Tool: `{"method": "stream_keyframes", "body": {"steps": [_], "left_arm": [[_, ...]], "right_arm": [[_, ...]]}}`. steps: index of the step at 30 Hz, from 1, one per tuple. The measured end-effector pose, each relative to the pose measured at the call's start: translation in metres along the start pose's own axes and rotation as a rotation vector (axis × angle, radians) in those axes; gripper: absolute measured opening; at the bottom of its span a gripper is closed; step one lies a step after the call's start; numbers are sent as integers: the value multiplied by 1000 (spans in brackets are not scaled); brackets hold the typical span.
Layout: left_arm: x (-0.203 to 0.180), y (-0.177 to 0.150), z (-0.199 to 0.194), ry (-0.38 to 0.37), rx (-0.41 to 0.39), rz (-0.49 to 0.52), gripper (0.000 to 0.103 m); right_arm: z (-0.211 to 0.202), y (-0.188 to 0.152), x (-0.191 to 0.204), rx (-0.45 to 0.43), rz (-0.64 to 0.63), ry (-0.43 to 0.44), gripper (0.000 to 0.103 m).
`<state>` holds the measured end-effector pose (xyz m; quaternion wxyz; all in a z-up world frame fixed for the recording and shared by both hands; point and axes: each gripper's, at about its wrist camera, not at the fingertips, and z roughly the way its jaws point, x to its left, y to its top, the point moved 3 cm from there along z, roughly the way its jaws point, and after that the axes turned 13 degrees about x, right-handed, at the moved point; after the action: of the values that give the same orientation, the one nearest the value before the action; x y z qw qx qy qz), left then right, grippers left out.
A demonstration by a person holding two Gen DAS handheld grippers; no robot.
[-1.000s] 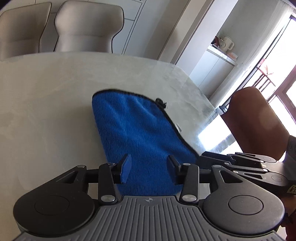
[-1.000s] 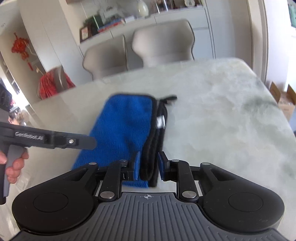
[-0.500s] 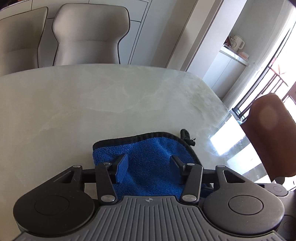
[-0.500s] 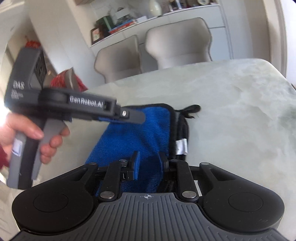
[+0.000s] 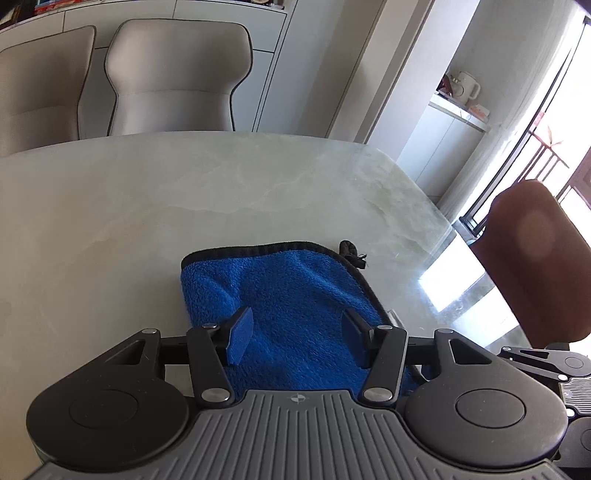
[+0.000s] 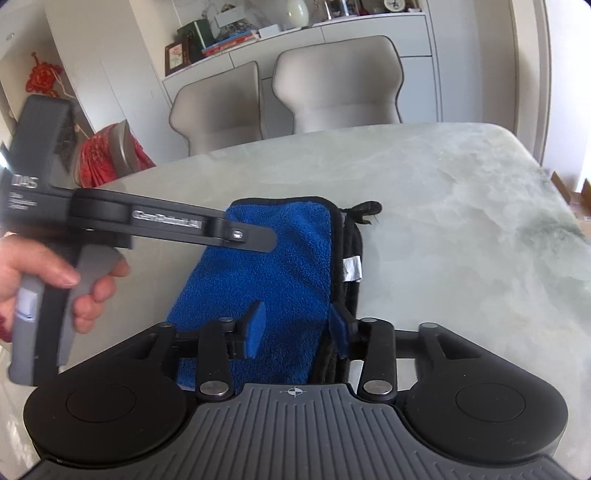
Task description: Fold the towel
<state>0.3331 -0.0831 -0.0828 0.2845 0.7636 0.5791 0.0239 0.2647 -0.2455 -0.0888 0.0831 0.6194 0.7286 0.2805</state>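
Observation:
A blue towel (image 5: 288,295) with black trim lies folded on the pale marble table (image 5: 147,206). It also shows in the right wrist view (image 6: 273,273), with its stacked black edges and a white tag (image 6: 351,268) on the right side. My left gripper (image 5: 295,332) is open and empty, held over the towel's near part. My right gripper (image 6: 297,328) is open and empty over the towel's near end. The left gripper's side (image 6: 173,227) shows in the right wrist view, above the towel's left part.
Two beige chairs (image 5: 173,77) stand at the table's far side. A brown chair (image 5: 535,266) stands at the right edge. A cabinet with a kettle (image 5: 461,88) is at the right. Shelves with books (image 6: 229,33) are behind.
My right gripper has opened and let go of the towel's black edge. My left gripper has moved over the towel and stays open. The towel rests flat.

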Motion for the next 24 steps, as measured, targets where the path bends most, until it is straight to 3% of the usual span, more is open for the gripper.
{"method": "stream_keyframes", "body": {"steps": [4,5,6,10,17,24], "left_arm": [[-10,-38,-33,54,-26,-5,74],[-11,-46,-39,61,-23,-11,77],[-11,-55,-45,67,-20,-24,79],[-14,-91,-66,94,-3,-83,86],[-24,-139,-102,118,15,-145,97],[-36,-167,-137,156,-23,-156,100]], "right_arm": [[-15,-14,7,35,8,-77,78],[-19,-18,9,45,11,-92,91],[-22,-22,10,55,15,-107,97],[-36,-38,21,107,19,-152,103],[-61,-61,48,157,-30,-233,102],[-99,-78,68,126,-49,-281,102]]}}
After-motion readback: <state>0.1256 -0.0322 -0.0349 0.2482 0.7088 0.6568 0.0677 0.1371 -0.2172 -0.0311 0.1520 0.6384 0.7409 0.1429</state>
